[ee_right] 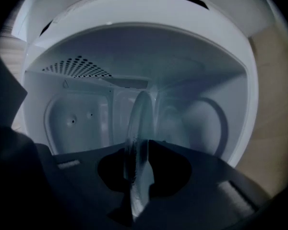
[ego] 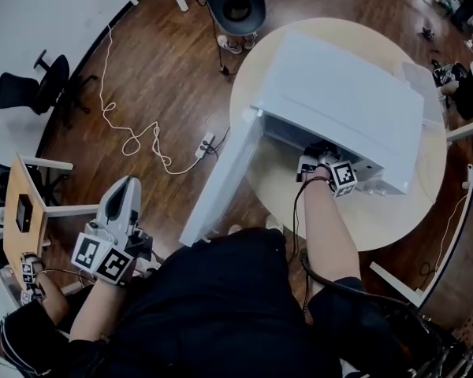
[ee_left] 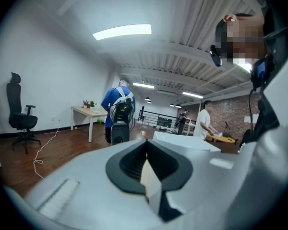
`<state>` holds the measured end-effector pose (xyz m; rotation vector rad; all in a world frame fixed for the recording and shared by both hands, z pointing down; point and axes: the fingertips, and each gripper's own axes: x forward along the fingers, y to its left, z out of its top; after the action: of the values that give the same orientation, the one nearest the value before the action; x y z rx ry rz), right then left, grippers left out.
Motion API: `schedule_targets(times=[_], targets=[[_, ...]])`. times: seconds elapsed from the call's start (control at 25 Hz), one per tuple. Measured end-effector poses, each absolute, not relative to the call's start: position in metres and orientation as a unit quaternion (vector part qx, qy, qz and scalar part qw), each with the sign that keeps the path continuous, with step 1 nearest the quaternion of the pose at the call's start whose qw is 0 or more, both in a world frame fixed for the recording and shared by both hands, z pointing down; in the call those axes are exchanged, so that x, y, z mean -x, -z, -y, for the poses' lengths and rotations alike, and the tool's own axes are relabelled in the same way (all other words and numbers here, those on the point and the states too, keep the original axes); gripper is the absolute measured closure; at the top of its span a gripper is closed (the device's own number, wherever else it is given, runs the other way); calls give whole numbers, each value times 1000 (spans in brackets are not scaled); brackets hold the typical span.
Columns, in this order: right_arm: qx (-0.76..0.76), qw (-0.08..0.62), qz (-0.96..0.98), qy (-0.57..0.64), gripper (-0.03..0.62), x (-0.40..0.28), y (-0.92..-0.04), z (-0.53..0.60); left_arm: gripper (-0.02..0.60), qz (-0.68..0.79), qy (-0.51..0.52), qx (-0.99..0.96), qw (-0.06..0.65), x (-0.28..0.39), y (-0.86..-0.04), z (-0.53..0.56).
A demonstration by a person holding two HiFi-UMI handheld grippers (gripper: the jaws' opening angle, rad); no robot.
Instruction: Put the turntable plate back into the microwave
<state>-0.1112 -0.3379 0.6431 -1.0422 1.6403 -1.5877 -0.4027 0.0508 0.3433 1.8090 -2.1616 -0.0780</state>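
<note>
right gripper point(ee_right: 137, 156) was clamped narrow on the rim of the turntable plate point(ee_right: 140, 121), which sat edge-on between its jaws inside the microwave point(ego: 339, 101) | left gripper point(ee_left: 145, 166) was closed, empty, well left | judged: glass, stiff, heavyish, slick, breakable; rim hold suited it

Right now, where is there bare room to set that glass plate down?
Inside the microwave, the cavity shows nothing but its bare walls around the turntable plate held by the right gripper. The table has a bare strip between the microwave's front and its near edge. The doorway itself is crowded by the gripper.
</note>
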Motion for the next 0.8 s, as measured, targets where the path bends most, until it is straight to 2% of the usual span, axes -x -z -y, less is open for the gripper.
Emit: schedule_targets(times=[0.12, 0.2, 0.32, 0.36, 0.52, 0.8], targets=[[418, 296, -599, 615, 566, 112, -648, 340, 574, 759, 30, -630, 160, 405, -344, -56], [443, 261, -581, 631, 559, 113, -656, 337, 574, 761, 34, -628, 162, 407, -344, -58], [472, 197, -564, 648, 376, 119, -660, 331, 574, 760, 42, -627, 164, 408, -348, -60], [484, 174, -560, 649, 351, 118, -662, 326, 575, 759, 45, -628, 165, 407, -349, -60], [531, 92, -559, 630, 350, 109, -666, 306, 574, 750, 57, -637, 169, 402, -357, -57], [576, 26, -531, 621, 350, 91, -675, 279, 574, 735, 64, -652, 175, 398, -365, -58]])
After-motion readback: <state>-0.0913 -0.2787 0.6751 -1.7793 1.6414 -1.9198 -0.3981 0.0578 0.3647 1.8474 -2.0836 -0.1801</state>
